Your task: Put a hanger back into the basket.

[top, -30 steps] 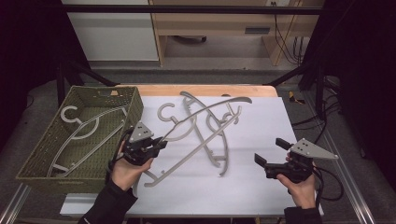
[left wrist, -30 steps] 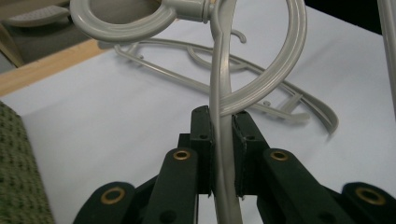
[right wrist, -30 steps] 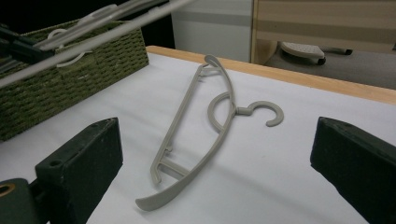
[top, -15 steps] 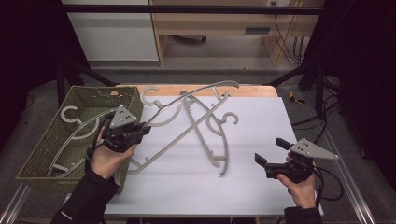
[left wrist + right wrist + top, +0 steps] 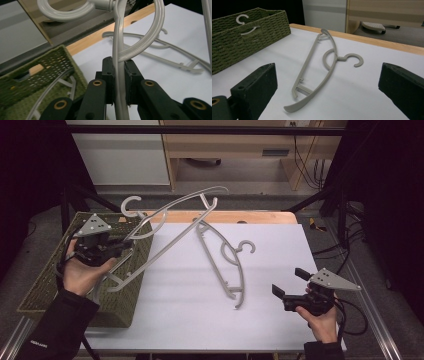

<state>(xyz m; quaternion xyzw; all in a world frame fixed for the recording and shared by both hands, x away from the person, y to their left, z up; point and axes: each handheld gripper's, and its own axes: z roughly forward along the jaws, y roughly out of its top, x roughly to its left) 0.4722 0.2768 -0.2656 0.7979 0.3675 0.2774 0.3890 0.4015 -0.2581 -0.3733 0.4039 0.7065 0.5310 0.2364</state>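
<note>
Three grey plastic coat hangers can be counted. One, the lifted hanger (image 5: 170,227), is held in the air above the near edge of the green woven basket (image 5: 125,295) and slants up and away over the white table (image 5: 200,320) toward the wooden strip at its far edge; its hook curls above the basket's far corner. A second, the flat hanger (image 5: 222,262), lies on the table surface between the two hands, hook pointing toward the right side. A third, the basket hanger (image 5: 245,25), rests inside the basket, and in the right gripper view just its hook and a bit of shoulder rise above the rim. There are two grippers. The left gripper (image 5: 117,247), over the basket, has its black jaws pressed together on a thin bar of the lifted hanger; the left gripper view shows the bar pinched between the pads. The right gripper (image 5: 287,285) hangs near the table's front right, well apart from the flat hanger, jaws spread wide with nothing between them. The person's left hand covers the lower end of the lifted hanger, so its full outline is hard to trace in the high view.
</note>
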